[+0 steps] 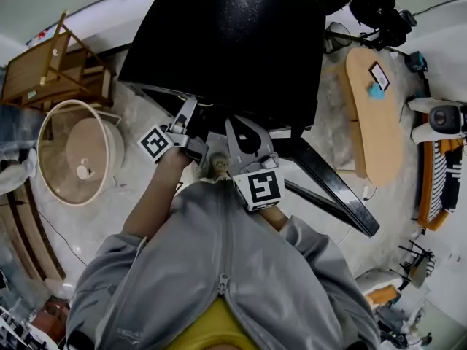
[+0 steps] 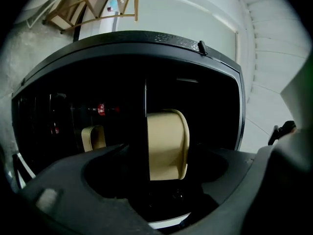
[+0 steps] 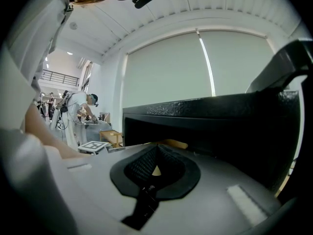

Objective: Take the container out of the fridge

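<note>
A: Supporting surface?
B: Pale speckled floor (image 1: 135, 119). Directly on it: black fridge (image 1: 226, 42) with its door swung open, round cream basket (image 1: 91, 141) and wooden rack (image 1: 44, 68) on one side, oblong wooden table (image 1: 376, 133) on the other.
A: Inside the fridge?
B: Cream container (image 2: 166, 146) upright in the dark compartment; the shelf under it is too dark to make out.

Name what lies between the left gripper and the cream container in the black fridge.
Left gripper view: a thin dark upright bar stands before the cream rounded container; otherwise bare.
</note>
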A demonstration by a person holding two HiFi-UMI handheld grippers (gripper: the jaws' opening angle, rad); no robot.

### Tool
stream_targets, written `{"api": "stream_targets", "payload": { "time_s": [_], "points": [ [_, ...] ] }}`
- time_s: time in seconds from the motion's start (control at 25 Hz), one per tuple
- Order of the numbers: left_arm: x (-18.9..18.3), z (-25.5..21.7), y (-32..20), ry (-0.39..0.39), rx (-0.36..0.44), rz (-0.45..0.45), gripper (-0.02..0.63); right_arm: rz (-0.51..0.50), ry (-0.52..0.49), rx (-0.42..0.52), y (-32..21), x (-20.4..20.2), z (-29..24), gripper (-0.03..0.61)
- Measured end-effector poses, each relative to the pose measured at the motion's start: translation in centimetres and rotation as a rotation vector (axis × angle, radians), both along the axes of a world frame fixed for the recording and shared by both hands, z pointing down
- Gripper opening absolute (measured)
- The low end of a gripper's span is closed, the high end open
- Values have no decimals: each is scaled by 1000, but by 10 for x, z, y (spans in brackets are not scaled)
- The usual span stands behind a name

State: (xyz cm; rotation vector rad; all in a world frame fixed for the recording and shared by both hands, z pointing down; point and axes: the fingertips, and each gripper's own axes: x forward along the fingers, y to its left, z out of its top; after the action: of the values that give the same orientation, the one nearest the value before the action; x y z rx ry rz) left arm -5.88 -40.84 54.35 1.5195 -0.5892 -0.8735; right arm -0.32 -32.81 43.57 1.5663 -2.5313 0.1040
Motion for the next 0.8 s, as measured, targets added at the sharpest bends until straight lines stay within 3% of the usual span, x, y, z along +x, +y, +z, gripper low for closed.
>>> {"api": "stream_targets", "payload": {
  "time_s": [0.2, 0.4, 0.8],
  "points": [
    [1, -2, -8, 28, -6, -1, 366, 12, -2, -3, -1, 0, 0, 2],
    [0, -7, -6, 44, -19, -13, 255, -7, 12, -3, 0, -1, 5, 2],
    [-17, -5, 24, 33, -66, -70, 232, -66, 1, 9, 11, -14, 2, 2]
  ]
}}
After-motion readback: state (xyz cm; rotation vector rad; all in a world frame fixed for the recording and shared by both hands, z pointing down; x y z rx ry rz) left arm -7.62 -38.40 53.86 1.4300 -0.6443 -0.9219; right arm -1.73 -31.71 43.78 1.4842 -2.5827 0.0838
